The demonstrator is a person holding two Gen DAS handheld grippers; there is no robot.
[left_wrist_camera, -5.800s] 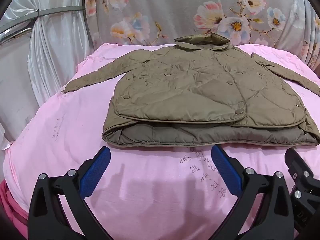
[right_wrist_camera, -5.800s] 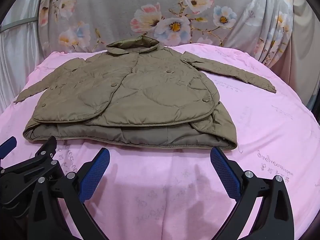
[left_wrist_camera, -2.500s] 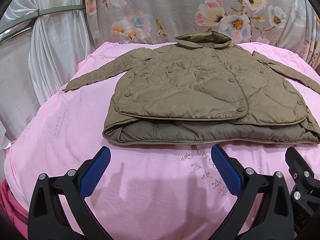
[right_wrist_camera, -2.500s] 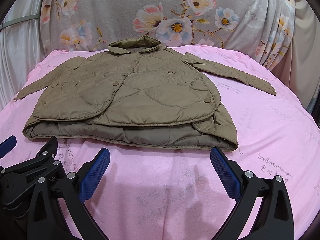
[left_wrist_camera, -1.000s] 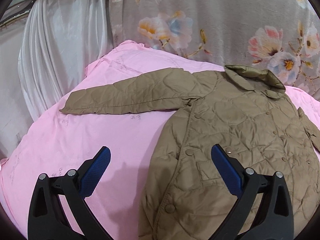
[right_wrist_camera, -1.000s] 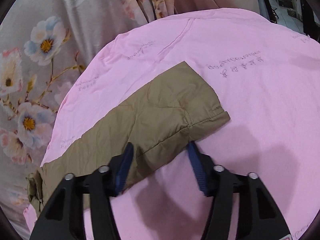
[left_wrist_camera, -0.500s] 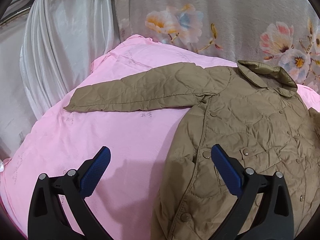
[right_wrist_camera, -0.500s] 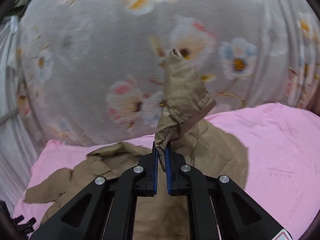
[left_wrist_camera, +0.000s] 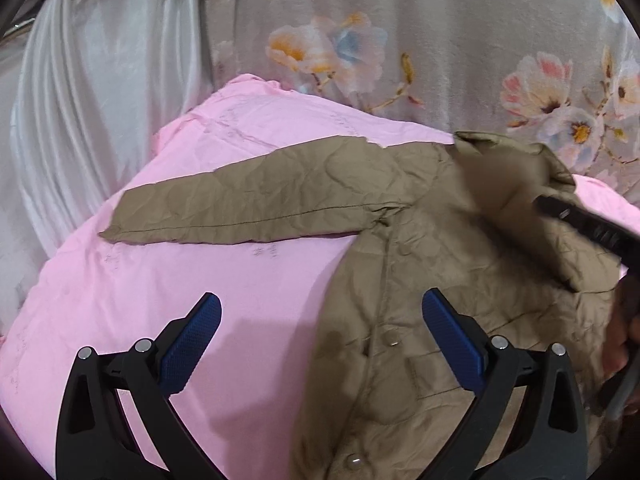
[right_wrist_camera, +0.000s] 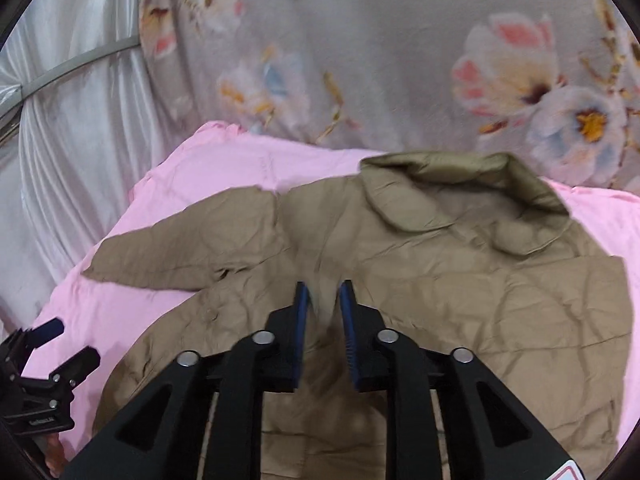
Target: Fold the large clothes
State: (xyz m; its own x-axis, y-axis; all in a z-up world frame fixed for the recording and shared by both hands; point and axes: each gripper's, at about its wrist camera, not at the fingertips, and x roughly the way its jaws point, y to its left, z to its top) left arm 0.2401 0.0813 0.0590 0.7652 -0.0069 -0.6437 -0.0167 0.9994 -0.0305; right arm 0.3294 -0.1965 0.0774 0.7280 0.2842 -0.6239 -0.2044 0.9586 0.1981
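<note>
The olive quilted jacket (right_wrist_camera: pixel 460 280) lies on the pink bed (left_wrist_camera: pixel 240 280), its right sleeve now folded across its chest, no longer pinched; the right tongs (right_wrist_camera: pixel 323 308) have just parted slightly above it, empty; the left tongs (left_wrist_camera: pixel 320 336) stand spread

olive-tan quilted jacket (left_wrist_camera: pixel 420 280) on a plain pink sheet (left_wrist_camera: pixel 200 280); behind the sheet, a grey curtain (left_wrist_camera: pixel 460 40) with pink-white flowers, beside silvery white drapery (left_wrist_camera: pixel 100 80).
</note>
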